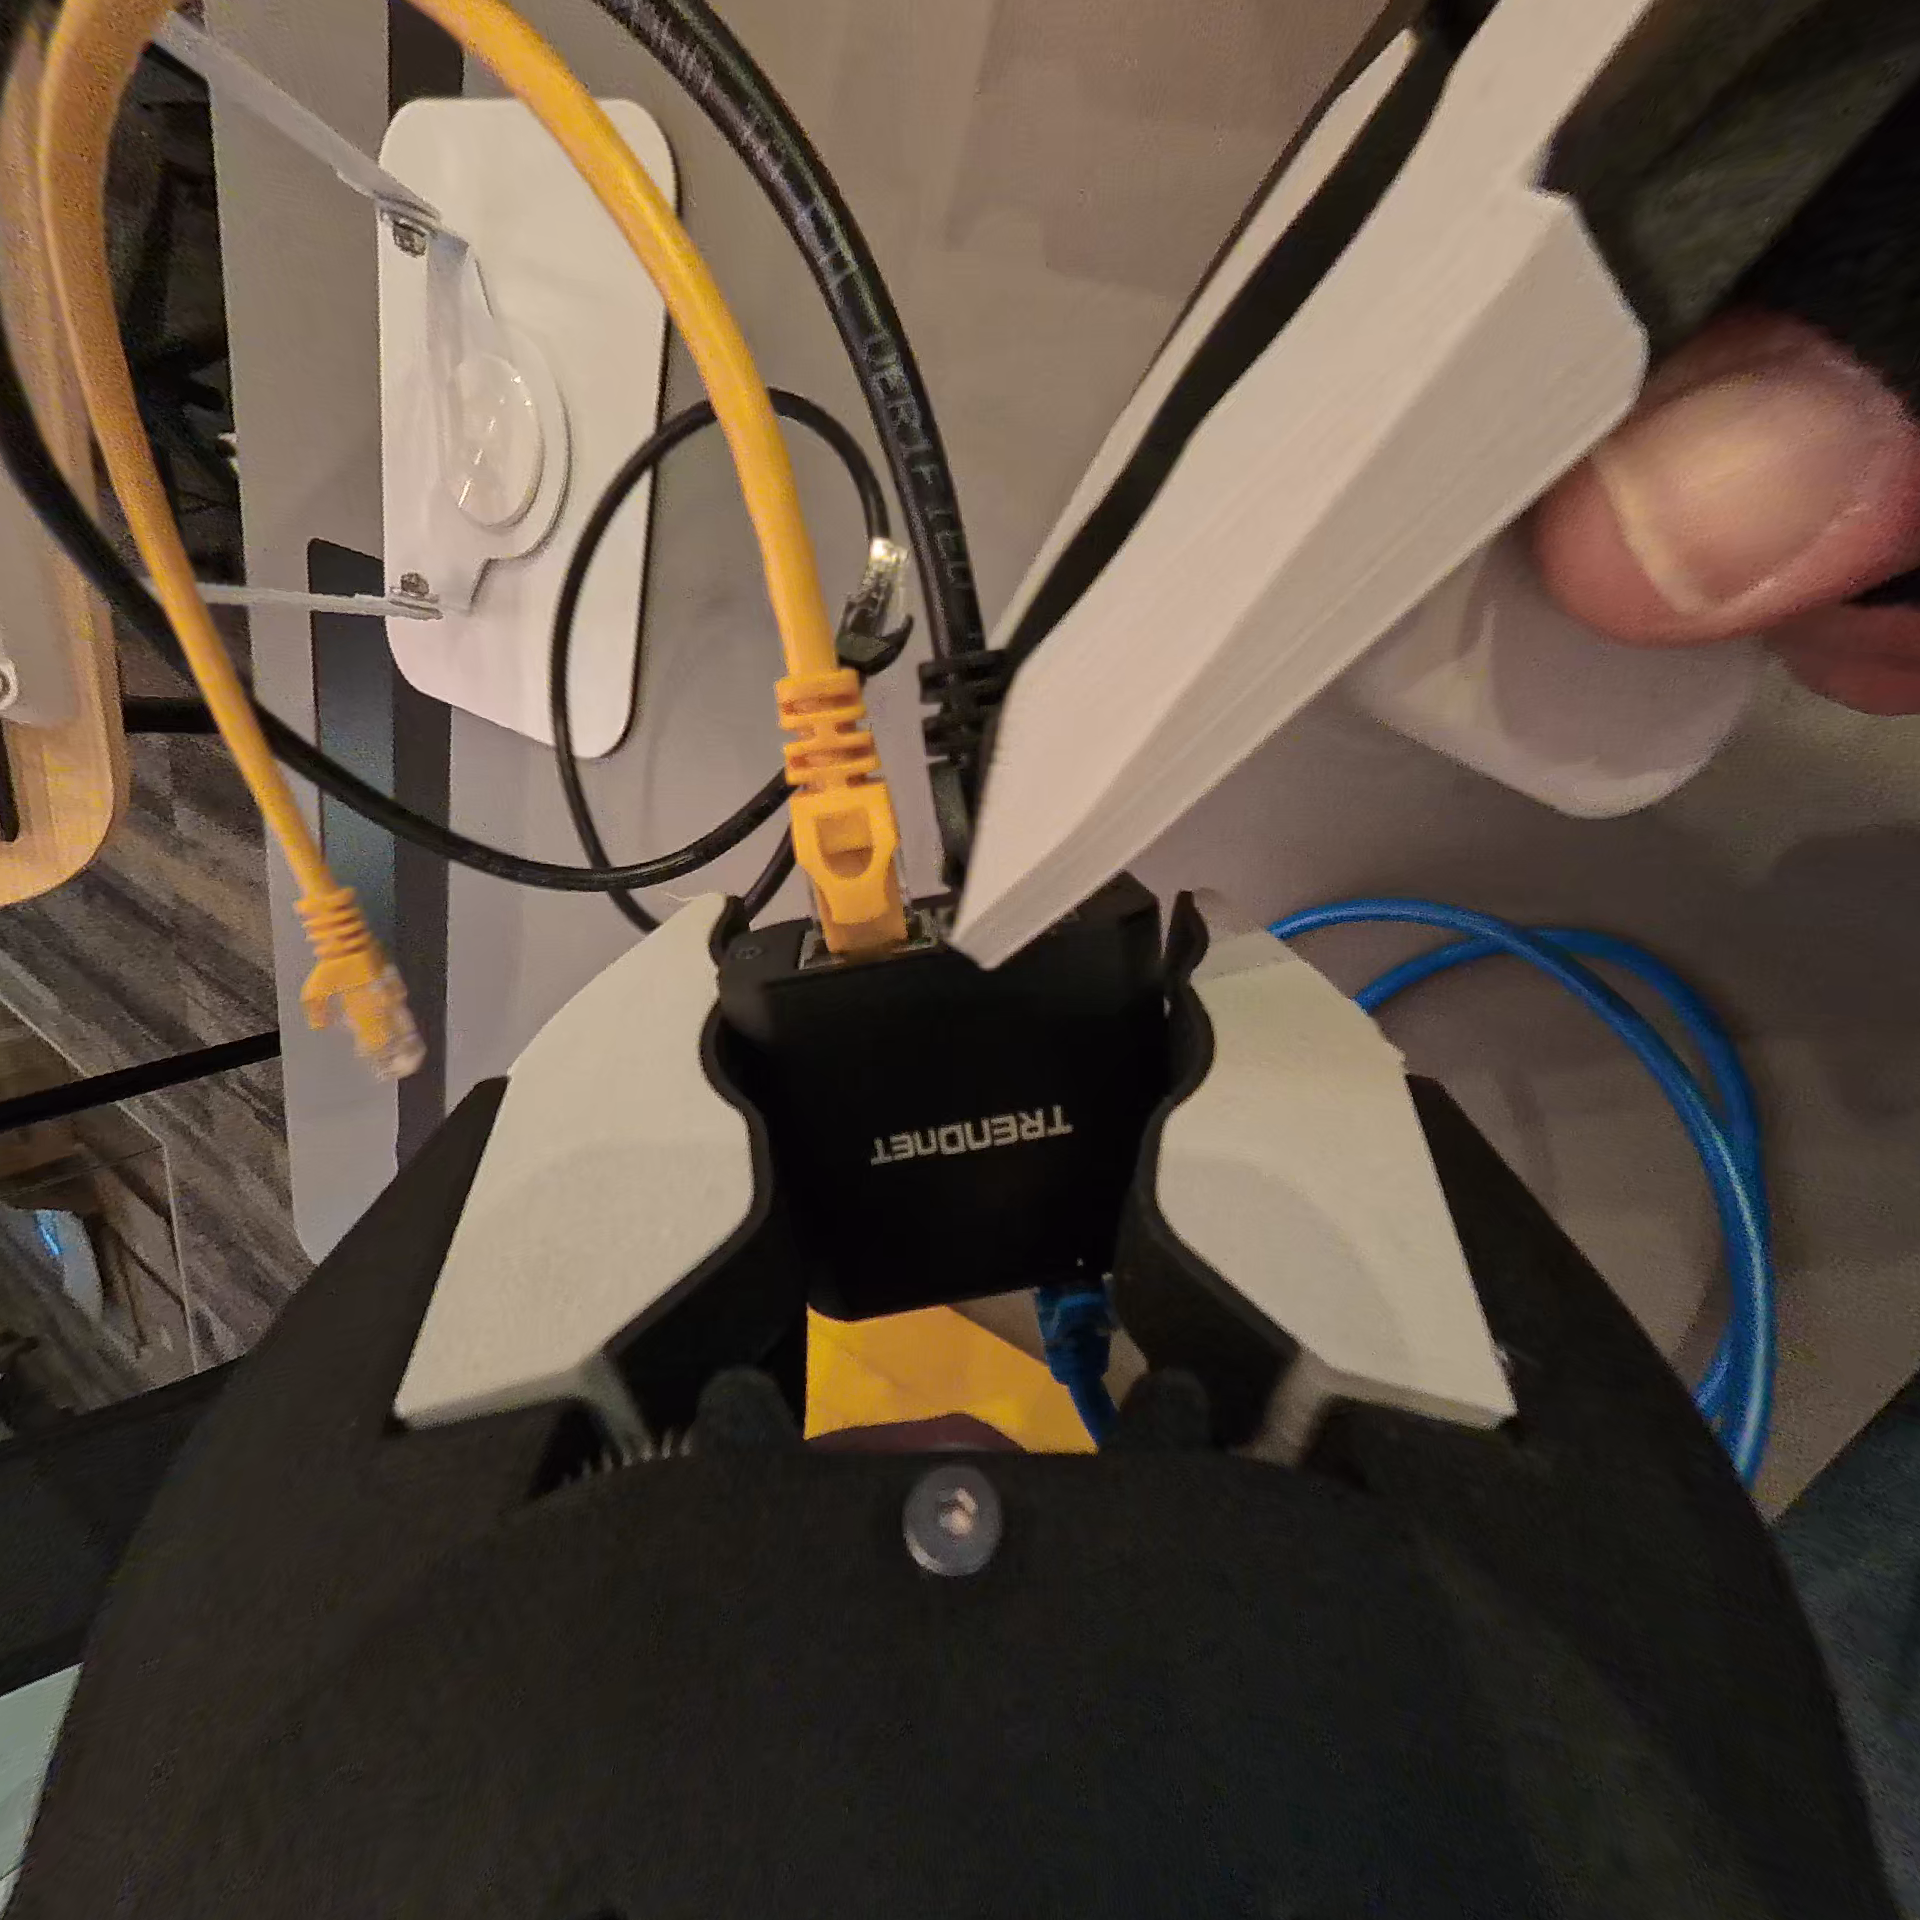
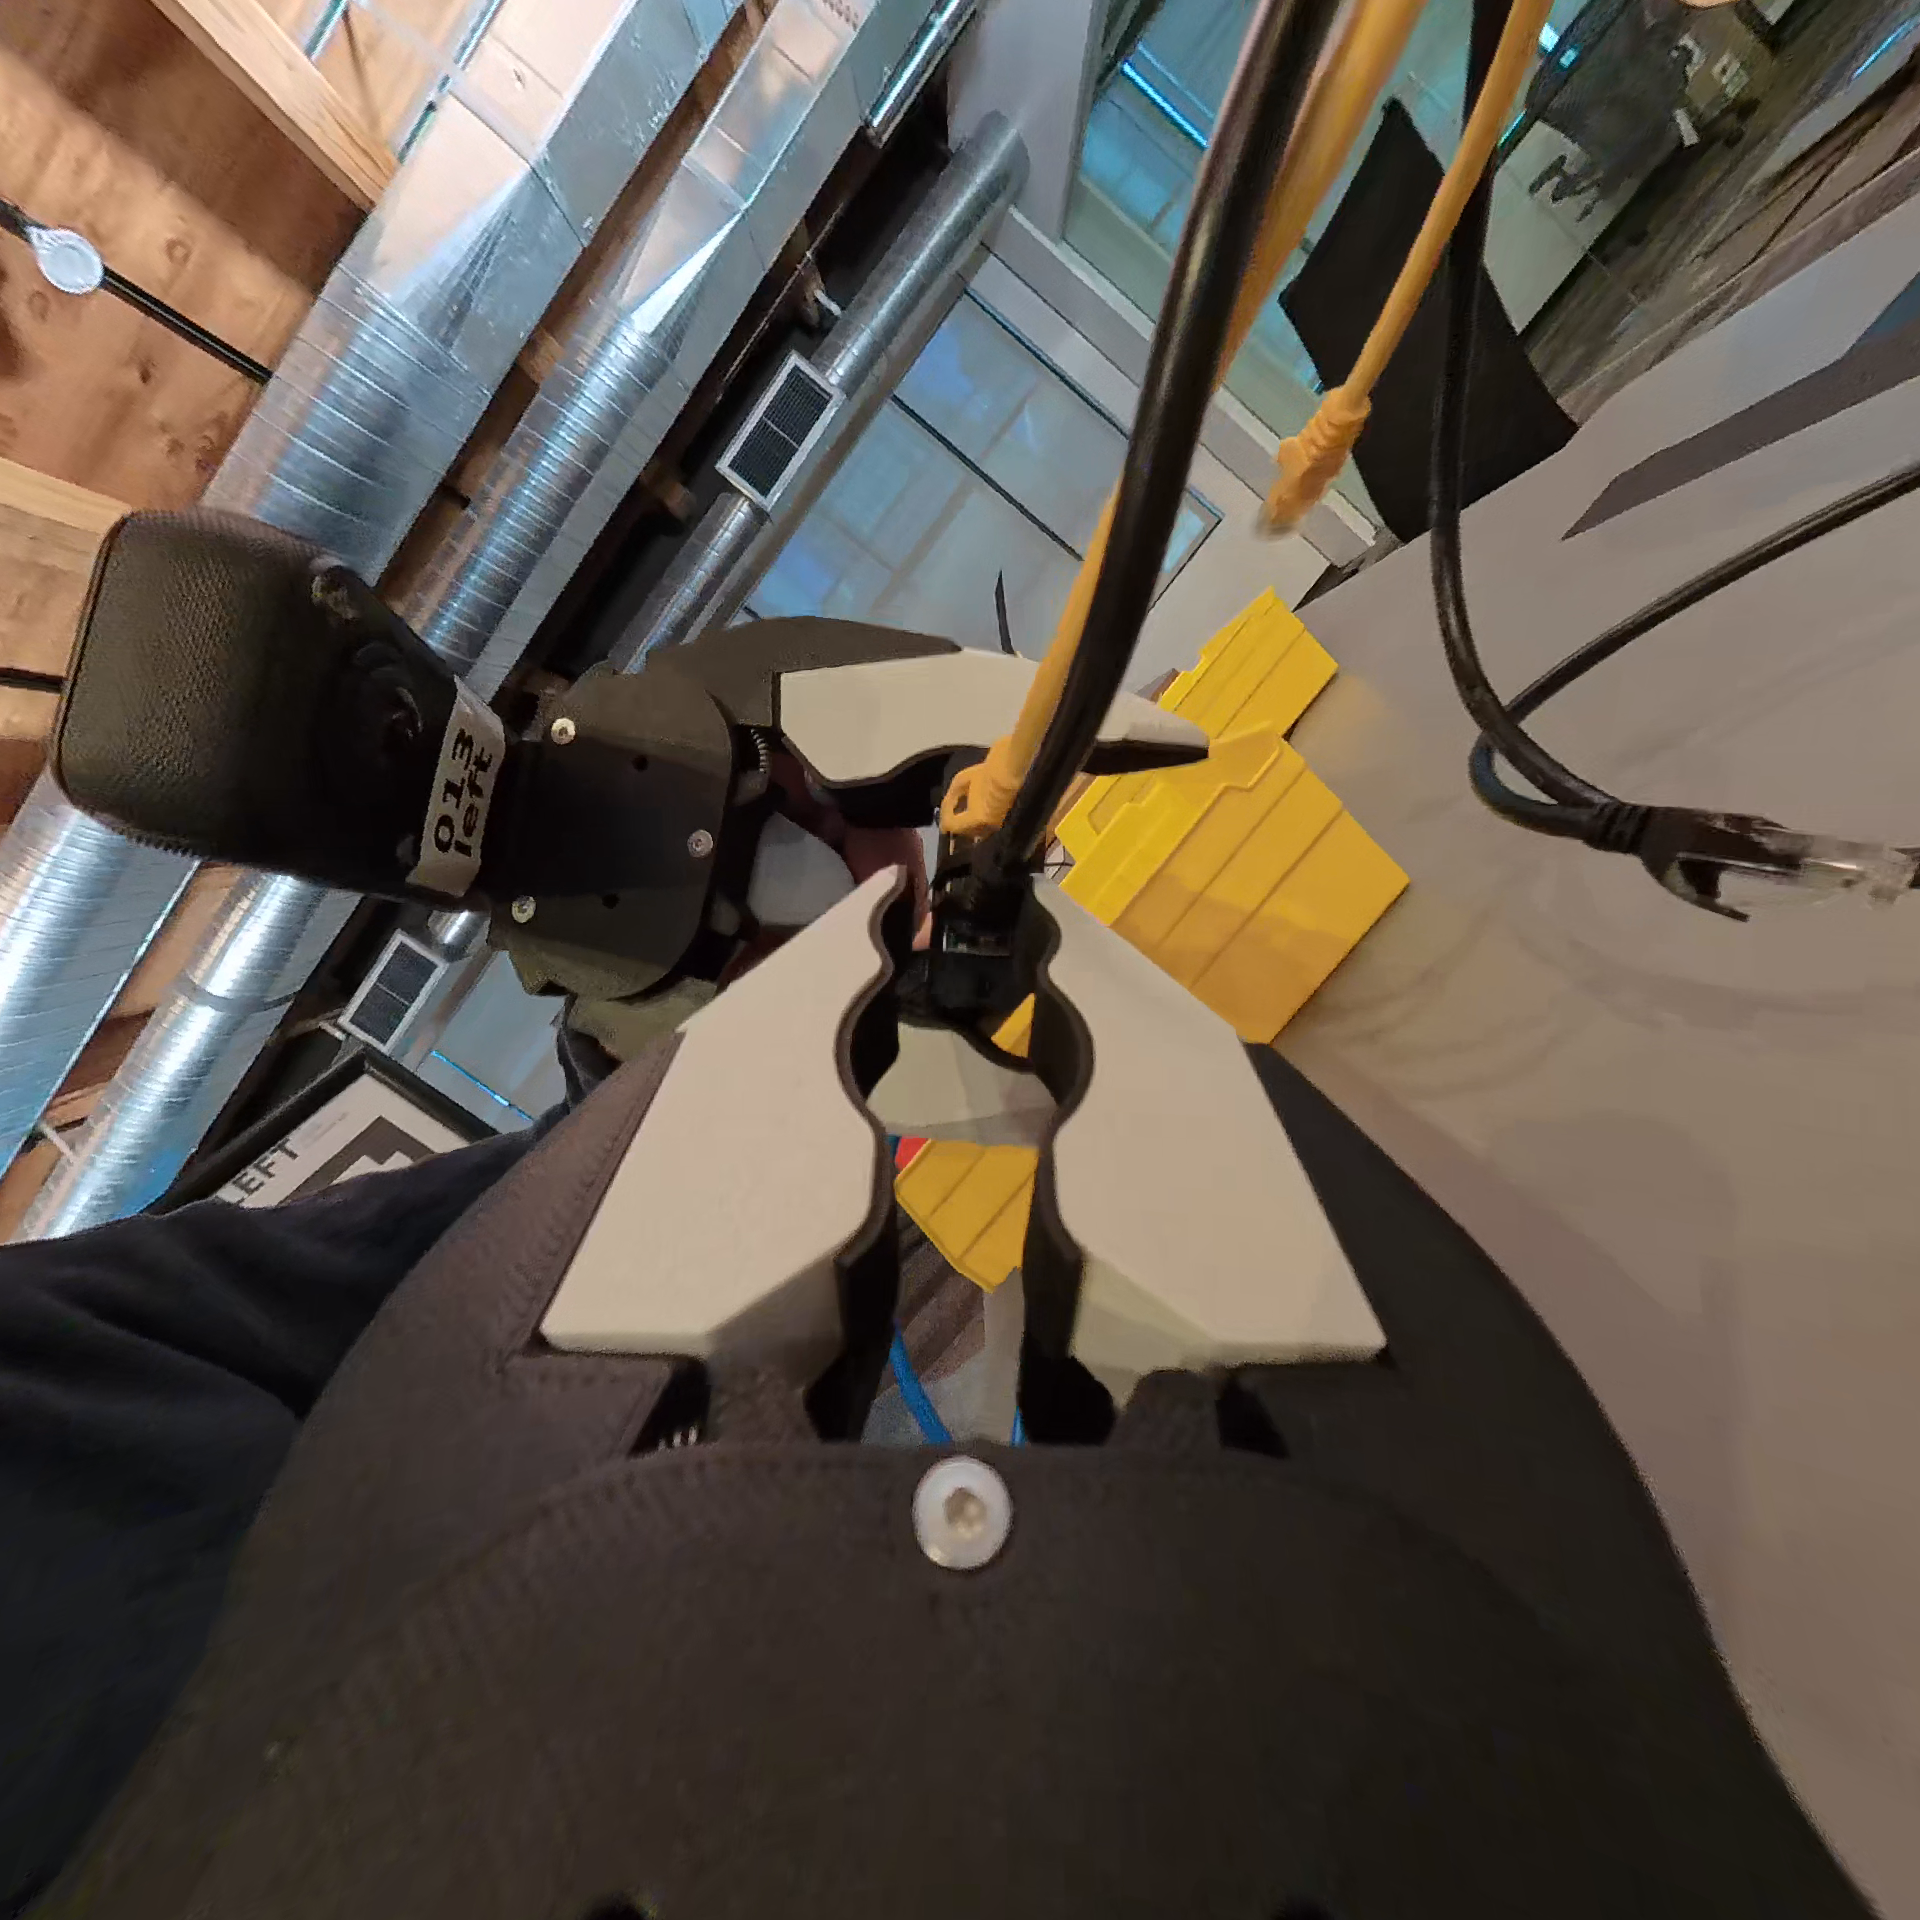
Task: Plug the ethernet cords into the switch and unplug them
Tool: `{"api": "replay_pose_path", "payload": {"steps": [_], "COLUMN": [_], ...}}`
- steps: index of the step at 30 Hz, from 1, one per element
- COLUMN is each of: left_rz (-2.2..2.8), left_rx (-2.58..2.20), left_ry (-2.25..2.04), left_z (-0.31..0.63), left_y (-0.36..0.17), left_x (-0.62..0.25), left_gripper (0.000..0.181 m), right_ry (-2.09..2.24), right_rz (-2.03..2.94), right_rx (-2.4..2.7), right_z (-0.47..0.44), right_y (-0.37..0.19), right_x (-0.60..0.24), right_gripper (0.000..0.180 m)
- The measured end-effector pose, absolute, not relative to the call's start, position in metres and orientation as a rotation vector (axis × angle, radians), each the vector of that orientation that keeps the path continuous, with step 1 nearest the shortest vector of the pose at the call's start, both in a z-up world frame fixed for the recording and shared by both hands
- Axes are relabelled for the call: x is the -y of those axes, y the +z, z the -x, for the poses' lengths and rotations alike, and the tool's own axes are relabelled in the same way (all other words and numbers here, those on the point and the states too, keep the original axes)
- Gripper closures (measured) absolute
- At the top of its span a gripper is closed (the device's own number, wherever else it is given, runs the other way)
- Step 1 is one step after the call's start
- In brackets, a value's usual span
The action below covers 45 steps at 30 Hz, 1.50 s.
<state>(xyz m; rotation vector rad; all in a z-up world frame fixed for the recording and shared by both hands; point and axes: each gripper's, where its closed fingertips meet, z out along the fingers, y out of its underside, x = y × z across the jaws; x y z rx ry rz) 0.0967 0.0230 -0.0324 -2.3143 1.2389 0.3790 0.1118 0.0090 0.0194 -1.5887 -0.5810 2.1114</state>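
Observation:
My left gripper [image 1: 951, 935] is shut on the small black switch [image 1: 956, 1122], gripping its two sides. A yellow ethernet cord [image 1: 748, 416] is plugged into the switch by its yellow plug [image 1: 847, 862]. Beside it, a thick black cord [image 1: 894, 343] runs down to the switch. My right gripper [image 2: 971, 899] is shut on that cord's black plug [image 2: 982, 883] at the switch's ports; it also shows in the left wrist view [image 1: 1247, 499], coming in from the upper right. Whether this plug is seated is hidden. The left gripper's upper finger [image 2: 935, 707] shows in the right wrist view.
A loose yellow plug [image 1: 358, 997] hangs at the left and a loose black plug [image 1: 878, 603] lies behind the switch. A blue cable [image 1: 1662, 1091] is coiled on the grey table [image 1: 1455, 852] at the right. Yellow bins [image 2: 1247, 852] stand near the table edge. There is about 5 cm between the tips of the two grippers.

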Motion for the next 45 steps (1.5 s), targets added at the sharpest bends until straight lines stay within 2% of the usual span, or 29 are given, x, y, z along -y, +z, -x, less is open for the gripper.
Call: {"api": "replay_pose_path", "payload": {"steps": [1, 29, 45], "left_rz": [2.313, 2.283, 2.019], "left_rx": [-1.240, -1.247, -1.280], "left_ry": [0.376, 0.331, 0.128], "left_z": [-0.098, -0.114, -0.136], "left_y": [-0.033, -0.032, -0.012], "left_x": [-0.023, -0.023, -0.025], "left_gripper": [0.105, 0.105, 0.104], "right_ry": [2.107, 2.146, 2.214], "right_rz": [1.590, 1.582, 1.406], "right_rx": [0.570, 0.704, 0.726], "right_z": [-0.112, -0.126, -0.139], "right_y": [0.020, 0.016, 0.031], "right_x": [-0.010, -0.007, -0.004], "right_gripper": [0.162, 0.167, 0.168]}}
